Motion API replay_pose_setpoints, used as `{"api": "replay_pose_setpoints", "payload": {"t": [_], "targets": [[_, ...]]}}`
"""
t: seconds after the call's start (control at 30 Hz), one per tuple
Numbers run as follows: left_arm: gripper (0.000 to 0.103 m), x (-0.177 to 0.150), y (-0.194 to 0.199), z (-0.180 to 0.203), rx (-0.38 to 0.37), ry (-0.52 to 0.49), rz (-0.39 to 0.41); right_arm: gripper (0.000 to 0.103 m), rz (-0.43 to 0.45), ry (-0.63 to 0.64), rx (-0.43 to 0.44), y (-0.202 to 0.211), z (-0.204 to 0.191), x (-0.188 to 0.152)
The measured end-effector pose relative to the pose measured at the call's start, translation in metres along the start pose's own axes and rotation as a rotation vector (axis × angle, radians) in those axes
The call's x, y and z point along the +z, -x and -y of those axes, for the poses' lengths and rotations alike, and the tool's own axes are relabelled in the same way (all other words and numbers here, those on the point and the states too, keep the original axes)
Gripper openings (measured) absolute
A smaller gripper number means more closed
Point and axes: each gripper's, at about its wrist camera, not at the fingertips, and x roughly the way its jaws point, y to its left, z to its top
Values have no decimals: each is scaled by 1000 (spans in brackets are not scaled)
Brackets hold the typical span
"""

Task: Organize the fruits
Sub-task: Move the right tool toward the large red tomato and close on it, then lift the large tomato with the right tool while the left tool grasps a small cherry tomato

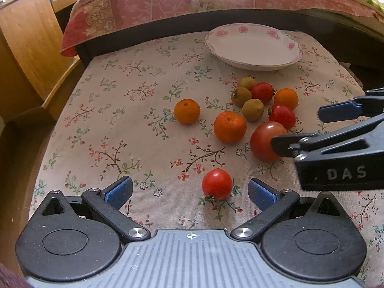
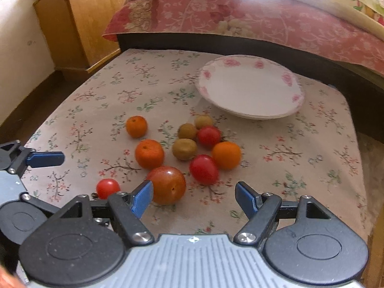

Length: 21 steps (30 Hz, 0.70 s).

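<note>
Fruit lies loose on a floral tablecloth [image 1: 134,124]. A small red tomato [image 1: 217,184] sits between the fingers of my open left gripper [image 1: 190,192], nearer the right finger and not touched. A large tomato [image 2: 168,184] rests against the left finger of my open right gripper [image 2: 194,196], which holds nothing. Behind them lie three oranges [image 1: 230,126], two more red tomatoes [image 1: 282,116] and three small brown-green fruits [image 1: 252,109]. A white plate with pink flowers [image 1: 252,48] stands empty at the far side. My right gripper [image 1: 309,129] enters the left wrist view from the right.
A bed with a red floral blanket [image 2: 240,16] runs along the table's far edge. A wooden cabinet [image 2: 91,21] stands at the far left. The tablecloth [image 2: 312,158] has bare stretches left and right of the fruit cluster.
</note>
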Motion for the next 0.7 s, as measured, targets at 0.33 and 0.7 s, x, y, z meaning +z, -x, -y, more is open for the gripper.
{"api": "replay_pose_setpoints", "payload": {"t": [0.33, 0.7], "targets": [[103, -3, -5, -3, -16, -6, -9, 77, -31, -5, 84, -17, -9, 7], [101, -6, -7, -10, -84, 25, 3, 44, -95, -31, 177, -32, -13, 5]]}}
